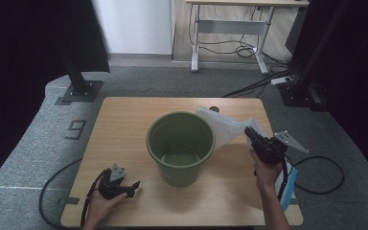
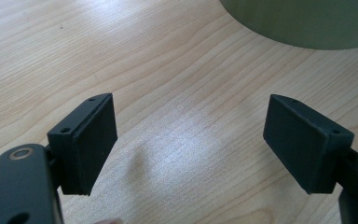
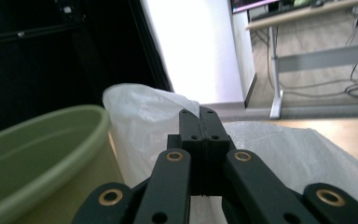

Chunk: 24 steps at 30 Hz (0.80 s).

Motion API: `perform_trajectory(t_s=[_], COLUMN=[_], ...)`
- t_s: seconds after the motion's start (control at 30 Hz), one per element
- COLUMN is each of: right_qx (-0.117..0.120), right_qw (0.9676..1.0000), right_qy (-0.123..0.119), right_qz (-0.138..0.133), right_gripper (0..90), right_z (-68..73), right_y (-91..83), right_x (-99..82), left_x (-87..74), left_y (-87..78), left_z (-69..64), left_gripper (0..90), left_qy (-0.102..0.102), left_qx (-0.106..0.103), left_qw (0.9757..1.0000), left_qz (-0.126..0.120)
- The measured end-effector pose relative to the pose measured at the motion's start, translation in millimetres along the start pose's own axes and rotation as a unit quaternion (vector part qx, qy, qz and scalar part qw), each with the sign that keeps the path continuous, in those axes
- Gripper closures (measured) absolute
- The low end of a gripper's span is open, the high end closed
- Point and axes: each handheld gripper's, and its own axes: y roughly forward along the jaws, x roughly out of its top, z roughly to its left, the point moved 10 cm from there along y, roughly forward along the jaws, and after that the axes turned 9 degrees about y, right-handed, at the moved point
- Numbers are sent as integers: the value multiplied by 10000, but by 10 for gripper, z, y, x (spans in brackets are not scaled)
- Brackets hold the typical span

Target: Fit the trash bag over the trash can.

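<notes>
A green plastic bucket (image 1: 180, 146) stands upright in the middle of the wooden table (image 1: 124, 120). A thin white plastic bag (image 1: 223, 125) hangs lifted just right of the bucket's rim. My right gripper (image 1: 247, 130) is shut on the bag's edge, held above the table. In the right gripper view its jaws are pressed together on the bag (image 3: 144, 121), with the bucket (image 3: 37, 154) at the left. My left gripper (image 1: 135, 185) rests low on the table's front left, jaws wide apart. The left gripper view has bare wood between its pads (image 2: 93, 144), and the bucket's base (image 2: 307, 23) lies ahead.
A blue and white object (image 1: 290, 184) lies at the table's right front edge under the right forearm. A black stand base (image 1: 79, 91) sits on the floor at the back left, and a desk (image 1: 230, 28) with loose cables stands beyond the table.
</notes>
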Motion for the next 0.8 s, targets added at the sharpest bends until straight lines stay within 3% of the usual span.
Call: perform_trajectory(t_s=[0.13, 0.2, 0.33, 0.6, 0.8], right_qx=[52, 140, 198, 331, 353], right_qw=[9994, 9976, 9955, 9913, 9898], right_qy=[-52, -115, -174, -370, -421], right_qz=[-342, -664, -909, -1219, -1314], right_gripper=[889, 889, 889, 889, 889], right_z=[168, 309, 417, 676, 764], right_y=[-42, -84, -130, -210, -210], right_x=[222, 424, 614, 956, 1112], left_x=[-2, -11, -29, -33, -45], left_y=[4, 12, 24, 13, 11], left_z=[-3, -10, -3, 10, 17], left_gripper=[174, 174, 174, 173, 174], left_qy=[-22, -47, -57, -99, -128], left_qx=[-46, -114, -127, -150, -155], left_qw=[10000, 9999, 9999, 9998, 9998], left_qz=[-1, 26, 69, 53, 72])
